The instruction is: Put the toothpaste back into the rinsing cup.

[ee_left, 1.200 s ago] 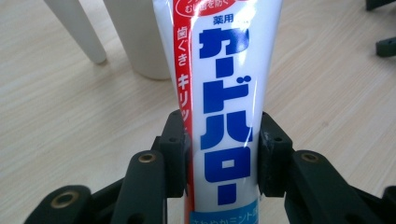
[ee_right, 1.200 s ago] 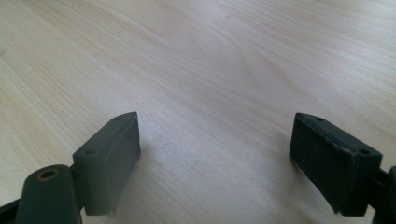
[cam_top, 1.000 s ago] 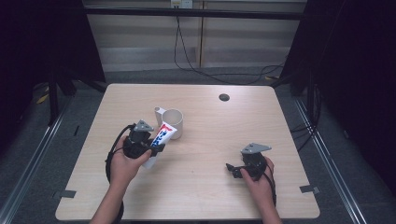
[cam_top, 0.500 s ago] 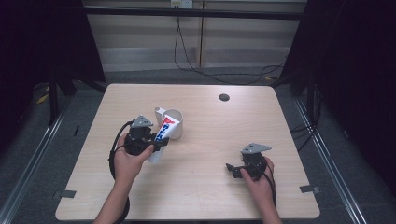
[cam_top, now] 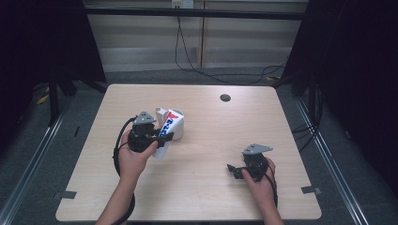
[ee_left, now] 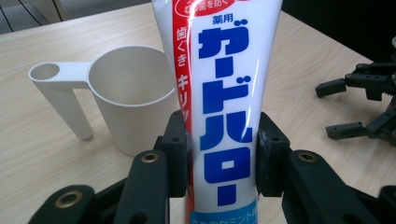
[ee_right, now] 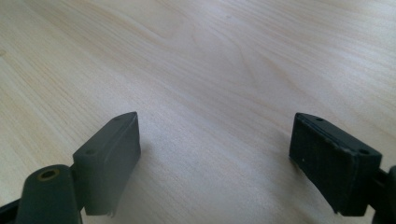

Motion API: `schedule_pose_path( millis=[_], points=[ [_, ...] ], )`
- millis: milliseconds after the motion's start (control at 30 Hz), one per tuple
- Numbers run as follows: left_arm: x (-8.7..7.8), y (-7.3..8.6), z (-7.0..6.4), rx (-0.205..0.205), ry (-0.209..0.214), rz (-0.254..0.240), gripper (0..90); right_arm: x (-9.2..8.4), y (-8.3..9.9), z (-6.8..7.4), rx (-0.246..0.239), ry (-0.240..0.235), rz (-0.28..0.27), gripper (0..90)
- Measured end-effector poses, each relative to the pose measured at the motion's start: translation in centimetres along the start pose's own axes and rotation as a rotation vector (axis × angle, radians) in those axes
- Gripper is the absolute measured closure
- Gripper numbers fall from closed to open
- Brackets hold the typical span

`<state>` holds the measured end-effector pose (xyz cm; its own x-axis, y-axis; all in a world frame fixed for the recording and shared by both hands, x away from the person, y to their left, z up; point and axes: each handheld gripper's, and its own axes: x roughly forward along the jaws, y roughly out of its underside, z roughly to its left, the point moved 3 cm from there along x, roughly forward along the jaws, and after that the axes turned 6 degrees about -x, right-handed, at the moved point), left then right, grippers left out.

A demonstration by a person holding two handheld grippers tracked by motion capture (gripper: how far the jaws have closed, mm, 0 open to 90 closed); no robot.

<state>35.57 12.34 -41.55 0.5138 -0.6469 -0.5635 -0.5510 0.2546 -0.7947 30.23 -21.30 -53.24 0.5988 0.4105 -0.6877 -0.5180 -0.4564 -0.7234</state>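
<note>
Since the earlier frame, the toothpaste tube [cam_top: 172, 123] has tipped up from lying low to standing over the white cup [cam_top: 177, 127], left of centre. Left hand-held gripper [ee_left: 224, 154] is clamped on the tube's white body. Right hand-held gripper [cam_top: 233, 170], lower right, rests with jaws wide apart and nothing between them. Pale wood-grain desk [cam_top: 263, 122] has a dark round grommet [cam_top: 225, 98] near its far edge; grey carpet [cam_top: 347, 154] and trailing cables [cam_top: 187, 61] lie beyond.
</note>
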Motion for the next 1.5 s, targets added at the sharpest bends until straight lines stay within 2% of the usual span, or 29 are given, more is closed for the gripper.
schedule_pose_path(
  millis=[233, 433, 600, 733, 967, 1500],
  points=[
    [0.0, -0.8, 0.1, -0.01, -0.006, -0.033, 63.8, 0.0, 0.0, 0.0, 0.0, 0.0, 0.0, 16.1],
    [-0.3, -1.7, 0.2, -0.023, -0.017, -0.082, 63.8, 0.0, 0.0, 0.0, 0.0, 0.0, 0.0, 16.1],
    [-0.2, -2.1, 0.6, -0.04, -0.01, -0.102, 63.8, 0.0, 0.0, 0.0, -0.003, -0.001, 0.001, 16.1],
    [-0.3, -2.6, 1.0, -0.055, -0.015, -0.138, 63.8, 0.0, 0.0, 0.0, -0.004, -0.002, 0.001, 16.2],
    [-0.5, -3.3, 1.1, -0.051, -0.018, -0.179, 63.8, 0.0, 0.0, 0.0, -0.004, -0.002, 0.001, 16.2],
    [0.0, -5.0, 0.9, -0.043, -0.018, -0.202, 63.6, 0.0, 0.0, 0.0, -0.005, -0.005, 0.0, 16.2]
  ],
)
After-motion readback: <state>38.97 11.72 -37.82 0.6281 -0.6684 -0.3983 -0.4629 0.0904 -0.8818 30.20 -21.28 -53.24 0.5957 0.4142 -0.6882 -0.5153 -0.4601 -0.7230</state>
